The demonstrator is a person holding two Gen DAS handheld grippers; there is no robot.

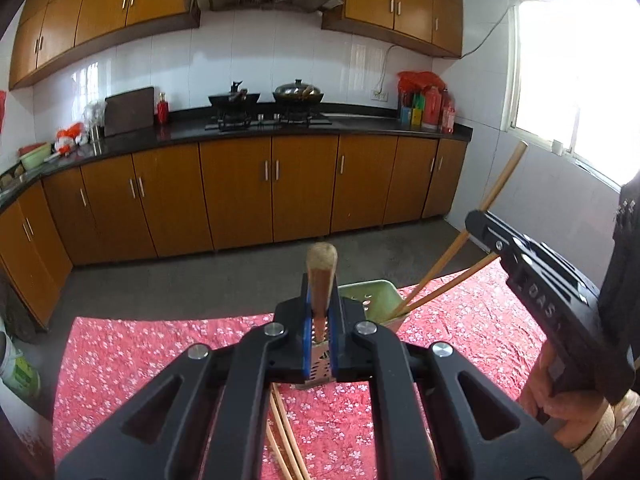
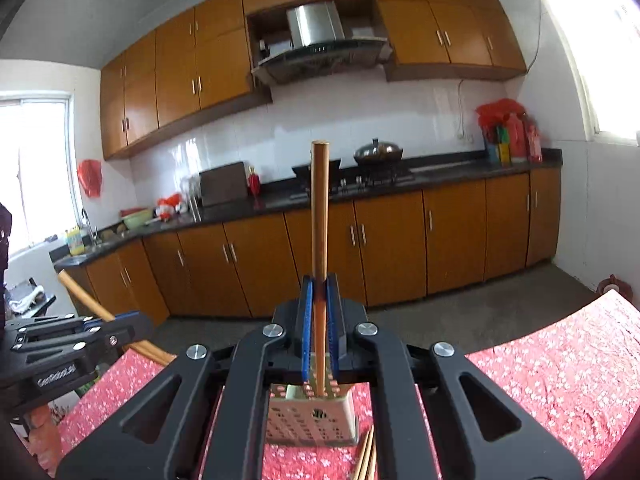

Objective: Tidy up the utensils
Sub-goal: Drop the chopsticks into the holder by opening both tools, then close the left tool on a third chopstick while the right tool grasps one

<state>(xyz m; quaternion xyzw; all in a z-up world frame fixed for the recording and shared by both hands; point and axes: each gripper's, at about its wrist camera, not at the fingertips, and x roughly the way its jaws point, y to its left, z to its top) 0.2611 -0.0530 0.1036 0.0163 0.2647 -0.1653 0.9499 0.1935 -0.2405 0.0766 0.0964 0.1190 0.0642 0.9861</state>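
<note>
A pale green perforated utensil holder (image 1: 376, 300) stands on the red floral tablecloth (image 1: 160, 360); it also shows in the right wrist view (image 2: 312, 420). My left gripper (image 1: 320, 320) is shut on a thick wooden handle (image 1: 321, 276) that points up and forward. My right gripper (image 2: 320, 320) is shut on a long wooden chopstick (image 2: 320, 216) whose lower end sits in the holder. In the left wrist view the right gripper (image 1: 480, 232) holds the chopstick (image 1: 500, 184) slanted into the holder beside another stick (image 1: 452, 284). Loose chopsticks (image 1: 284, 432) lie on the cloth.
The table's far edge (image 1: 168, 318) drops to a grey floor. Orange cabinets (image 1: 240, 196) and a black counter with a stove and pans (image 1: 268, 116) line the far wall. A window (image 1: 568, 76) is at the right. A white bucket (image 1: 18, 368) stands on the floor at left.
</note>
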